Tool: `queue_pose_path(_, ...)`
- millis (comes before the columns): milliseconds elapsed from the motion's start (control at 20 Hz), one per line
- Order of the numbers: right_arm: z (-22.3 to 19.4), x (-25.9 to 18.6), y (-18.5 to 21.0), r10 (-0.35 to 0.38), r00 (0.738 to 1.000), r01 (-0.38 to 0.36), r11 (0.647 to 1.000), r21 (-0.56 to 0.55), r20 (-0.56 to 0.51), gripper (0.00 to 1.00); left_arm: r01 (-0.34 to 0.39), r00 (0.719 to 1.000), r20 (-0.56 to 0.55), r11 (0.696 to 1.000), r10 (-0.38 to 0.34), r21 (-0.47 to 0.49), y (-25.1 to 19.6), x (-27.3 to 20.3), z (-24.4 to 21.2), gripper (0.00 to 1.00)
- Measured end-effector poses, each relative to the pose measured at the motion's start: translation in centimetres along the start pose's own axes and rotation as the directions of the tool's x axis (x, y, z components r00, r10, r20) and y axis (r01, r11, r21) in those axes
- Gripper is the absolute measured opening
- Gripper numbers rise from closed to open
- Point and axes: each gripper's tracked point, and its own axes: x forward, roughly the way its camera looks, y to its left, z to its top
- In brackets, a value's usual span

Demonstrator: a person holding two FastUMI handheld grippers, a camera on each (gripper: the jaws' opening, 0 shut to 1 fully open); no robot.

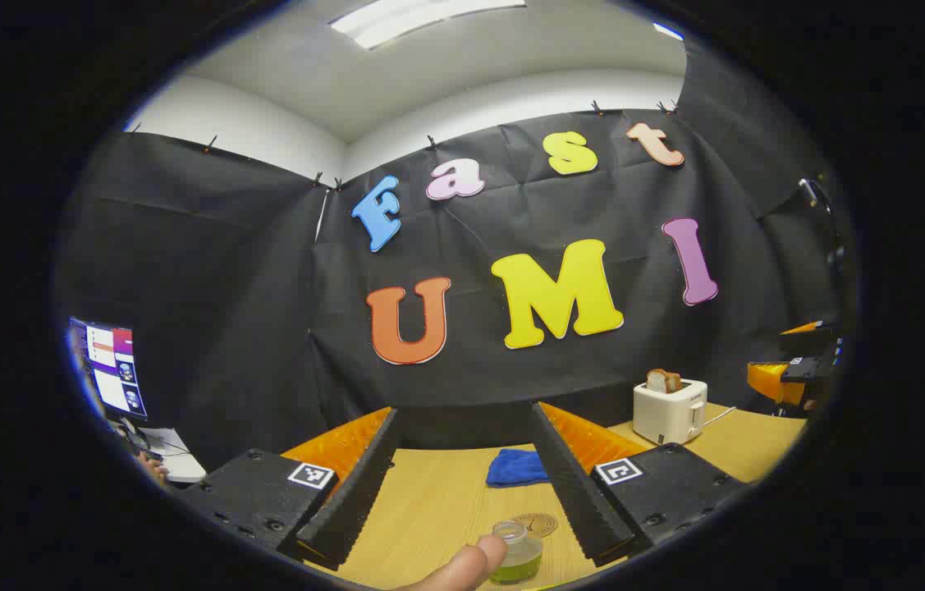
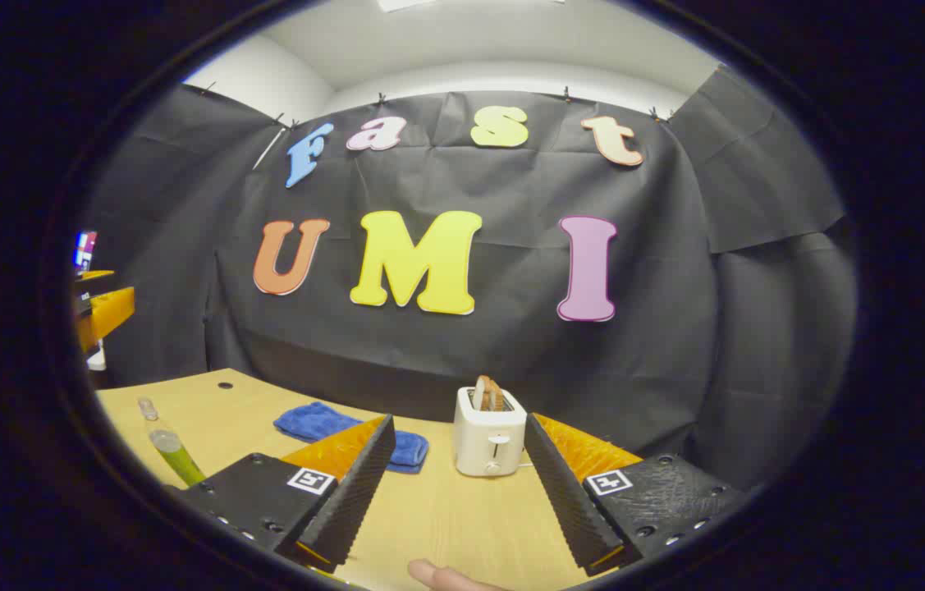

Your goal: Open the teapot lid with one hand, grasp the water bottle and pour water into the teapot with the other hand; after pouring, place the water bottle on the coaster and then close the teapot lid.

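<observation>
Left gripper view: jaws spread wide and empty above the surface [image 1: 429, 509], the green-filled teapot [image 1: 518, 556] just below, between them, its lid on beside the coaster [image 1: 536, 524]; best lowered squarely before closing, right gripper [image 2: 455, 501] likewise open

Recording booth set up inside an office-like room.

Walled in by black cloth [image 2: 675, 328] clipped up along its top edge, with plain white walls and a ceiling light panel [image 1: 421, 18] above. Furnished with a light wooden table [image 2: 446, 509] carrying a white toaster [image 2: 489, 432] and a blue cloth [image 2: 331, 427]; lit monitor [image 1: 111, 365] off at one side.
</observation>
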Motion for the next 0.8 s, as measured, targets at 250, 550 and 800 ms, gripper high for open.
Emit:
queue_pose_path(250, -0.9, 0.6, 1.4, -0.004, 1.0, 0.004, 0.999, -0.036, 0.001, 0.95, -0.02, 1.0, -0.001, 0.999, 0.02, 0.05, 0.5, 0.5, -1.1, 0.98)
queue_pose_path(550, -0.7, 0.9, 2.3, 0.002, 1.0, -0.002, 1.0, -0.004, -0.018, 0.95, -0.094, 0.996, 0.012, 0.996, 0.094, 0.003, 3.7, 0.4, -0.7, 0.98)
queue_pose_path(800, -0.1, -0.4, 2.9, -0.006, 1.0, 0.006, 1.0, 0.001, 0.001, 0.97, -0.046, 0.999, -0.025, 0.998, 0.045, -0.036, 3.6, 0.5, -1.9, 0.98)
